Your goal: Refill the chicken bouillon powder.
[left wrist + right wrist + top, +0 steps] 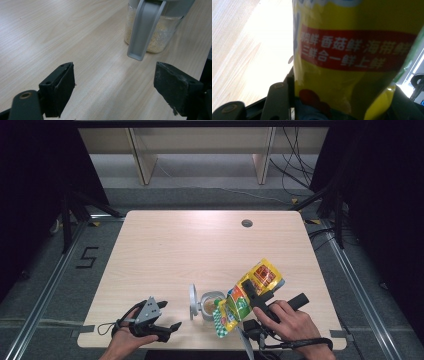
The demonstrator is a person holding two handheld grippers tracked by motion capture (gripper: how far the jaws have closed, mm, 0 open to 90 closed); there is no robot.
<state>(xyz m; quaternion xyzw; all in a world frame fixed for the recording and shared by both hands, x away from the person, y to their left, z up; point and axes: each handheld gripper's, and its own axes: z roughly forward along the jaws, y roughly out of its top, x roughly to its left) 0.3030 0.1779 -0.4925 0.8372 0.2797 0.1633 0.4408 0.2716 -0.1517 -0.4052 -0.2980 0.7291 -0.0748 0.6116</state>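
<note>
Tilting the yellow printed foil pouch (pixel 248 296), pinched by the right tongs (pixel 248 292), should be done slowly over the open glass jar (pixel 209 304) near the desk's (pixel 200 245) front edge; left tongs (pixel 167 331) spread, idle.

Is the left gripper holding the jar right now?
No, the left gripper is open over bare table, short of the jar.

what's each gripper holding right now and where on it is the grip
The right gripper clamps the yellow printed foil pouch across its middle, tilted over the clear lidded jar of granules. The left gripper holds nothing, its jaws open above the wooden table.
</note>
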